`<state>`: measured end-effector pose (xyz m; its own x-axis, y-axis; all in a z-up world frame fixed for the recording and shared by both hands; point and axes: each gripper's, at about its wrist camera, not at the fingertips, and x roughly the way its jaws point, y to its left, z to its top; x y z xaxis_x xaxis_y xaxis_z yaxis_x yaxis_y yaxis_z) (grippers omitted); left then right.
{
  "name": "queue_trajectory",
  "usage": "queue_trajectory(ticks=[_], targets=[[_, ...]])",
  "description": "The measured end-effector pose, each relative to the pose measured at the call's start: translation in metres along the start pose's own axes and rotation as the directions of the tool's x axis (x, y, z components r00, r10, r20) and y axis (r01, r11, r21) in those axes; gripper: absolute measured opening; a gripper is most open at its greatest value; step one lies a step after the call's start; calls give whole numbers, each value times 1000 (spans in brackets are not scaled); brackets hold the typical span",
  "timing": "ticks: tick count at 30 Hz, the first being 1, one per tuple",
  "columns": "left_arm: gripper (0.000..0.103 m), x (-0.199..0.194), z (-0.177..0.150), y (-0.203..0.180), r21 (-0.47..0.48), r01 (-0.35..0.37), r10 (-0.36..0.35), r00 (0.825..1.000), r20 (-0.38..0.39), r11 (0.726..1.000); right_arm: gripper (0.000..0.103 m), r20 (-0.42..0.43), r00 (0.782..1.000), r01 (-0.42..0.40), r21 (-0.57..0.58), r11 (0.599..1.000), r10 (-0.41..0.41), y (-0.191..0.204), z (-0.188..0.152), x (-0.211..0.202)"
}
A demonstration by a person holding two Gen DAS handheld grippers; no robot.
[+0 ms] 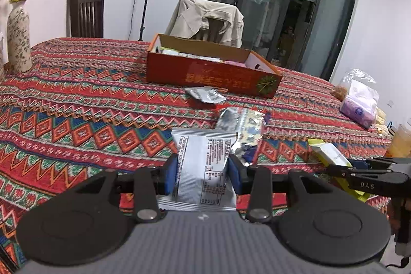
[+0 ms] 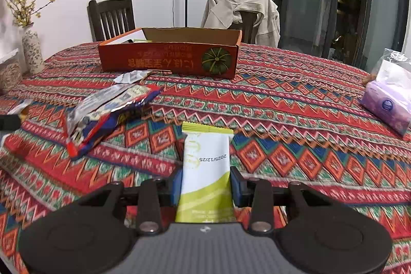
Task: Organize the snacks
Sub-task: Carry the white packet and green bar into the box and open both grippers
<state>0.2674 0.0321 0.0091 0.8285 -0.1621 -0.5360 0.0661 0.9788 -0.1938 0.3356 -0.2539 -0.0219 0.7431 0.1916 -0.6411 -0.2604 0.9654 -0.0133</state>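
Note:
My left gripper is shut on a silver snack packet with black print, held above the patterned tablecloth. My right gripper is shut on a white and lime-green snack bar with a printed date; the same bar and the right gripper's fingers show at the right edge of the left wrist view. An open orange cardboard box with some packets inside stands farther back on the table. A foil packet with blue and red lies between me and the box, and a small silver wrapper lies by the box front.
A flowered vase with yellow blossoms stands at the far left. A purple tissue pack in clear plastic sits at the right edge. Two chairs, one draped with a beige jacket, stand behind the table.

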Motion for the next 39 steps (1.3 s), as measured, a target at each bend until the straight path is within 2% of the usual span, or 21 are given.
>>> queue_trajectory(ticks=[5, 9, 15, 19, 22, 25, 31, 35, 37, 39], targets=[[41, 6, 22, -6, 16, 68, -69, 997, 26, 998, 37, 33, 999, -11, 16, 1000, 10, -6, 4, -11], [41, 28, 72, -1, 39, 105, -107, 993, 54, 994, 37, 84, 993, -85, 26, 996, 83, -16, 33, -14], [41, 109, 175, 11, 43, 99, -100, 994, 36, 994, 37, 163, 975, -146, -33, 989, 149, -25, 122, 14], [41, 192, 227, 13, 65, 25, -25, 1000, -10, 998, 37, 136, 976, -167, -17, 986, 168, -32, 194, 72], [41, 248, 242, 19, 67, -28, 31, 999, -41, 997, 37, 73, 980, -189, 37, 981, 185, -34, 240, 131], [41, 298, 246, 25, 33, -33, 36, 995, -96, 999, 37, 4, 986, -166, 113, 980, 167, -31, 269, 197], [42, 375, 255, 27, -36, -50, 42, 979, -199, 998, 37, -130, 989, -59, 130, 990, 76, -2, 283, 296], [43, 405, 258, 31, -66, -95, 74, 963, -260, 993, 41, -158, 983, -63, 169, 984, 90, 6, 285, 317], [55, 401, 258, 36, -97, -58, 29, 961, -276, 994, 42, -162, 982, -67, 182, 981, 97, 8, 289, 319], [69, 389, 258, 41, -97, -25, 0, 968, -251, 995, 49, -159, 982, -78, 174, 982, 106, 7, 292, 317]])
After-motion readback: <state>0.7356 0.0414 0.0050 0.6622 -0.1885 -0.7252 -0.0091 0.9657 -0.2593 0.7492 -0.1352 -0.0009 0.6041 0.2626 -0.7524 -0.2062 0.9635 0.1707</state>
